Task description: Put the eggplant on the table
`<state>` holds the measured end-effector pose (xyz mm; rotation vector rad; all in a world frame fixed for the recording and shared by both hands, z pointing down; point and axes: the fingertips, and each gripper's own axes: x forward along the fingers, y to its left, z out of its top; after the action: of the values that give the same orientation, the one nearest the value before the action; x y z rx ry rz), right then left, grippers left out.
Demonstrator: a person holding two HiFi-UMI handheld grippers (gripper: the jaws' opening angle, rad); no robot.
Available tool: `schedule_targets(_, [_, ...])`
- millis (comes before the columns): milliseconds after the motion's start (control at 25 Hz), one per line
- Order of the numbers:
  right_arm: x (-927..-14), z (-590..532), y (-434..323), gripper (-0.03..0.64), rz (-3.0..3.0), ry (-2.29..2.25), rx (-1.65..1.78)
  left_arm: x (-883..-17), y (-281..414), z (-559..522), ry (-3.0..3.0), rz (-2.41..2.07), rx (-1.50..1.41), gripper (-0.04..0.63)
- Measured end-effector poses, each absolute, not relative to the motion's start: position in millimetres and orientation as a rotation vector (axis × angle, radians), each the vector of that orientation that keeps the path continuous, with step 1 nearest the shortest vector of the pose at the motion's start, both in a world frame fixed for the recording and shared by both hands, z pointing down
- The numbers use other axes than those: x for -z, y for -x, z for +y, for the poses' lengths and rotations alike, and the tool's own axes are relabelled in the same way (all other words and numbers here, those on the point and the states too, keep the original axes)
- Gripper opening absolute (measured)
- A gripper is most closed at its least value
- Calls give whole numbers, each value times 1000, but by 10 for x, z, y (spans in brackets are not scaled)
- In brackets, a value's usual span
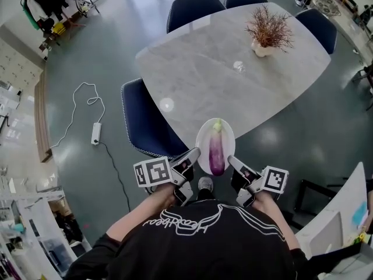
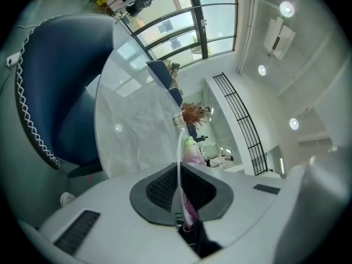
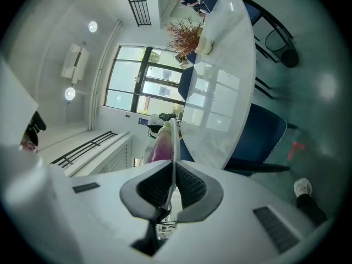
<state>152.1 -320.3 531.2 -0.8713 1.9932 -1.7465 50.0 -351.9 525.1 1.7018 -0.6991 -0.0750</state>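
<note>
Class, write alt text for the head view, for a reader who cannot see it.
Seen from above, a person holds a white plate carrying a purple eggplant, the left claw and right claw each clamped on its rim. Ahead lies a pale table with a dried plant in a vase, dark blue chairs around it.

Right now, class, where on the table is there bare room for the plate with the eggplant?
The near half of the table is bare, from the edge beside the blue chair across its middle. The far right end holds the potted plant. The left claw and right claw grip the plate under the eggplant.
</note>
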Motion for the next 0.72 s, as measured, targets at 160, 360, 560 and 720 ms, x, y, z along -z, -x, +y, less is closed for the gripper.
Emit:
schedule_targets(160, [-5331,-3385,-1553,18,1999,868,1734,-5279,-540,-3693,-1705,-695,70,25])
schedule_targets(360, [-5278,-3541,-1545,18,2001,859,1725,-5221,-534,-3856,-1727,-669,57,25])
schedule_targets(560, [-5216,-3700,-1517,17,2000,890,1707,-5190,-523,-4016,-1740,-648,19,25])
schedule_targets(720, [-5199,-3881,-1492,18,2049,955,1681,-5206,-514,-4210,-1758,-629,-14,25])
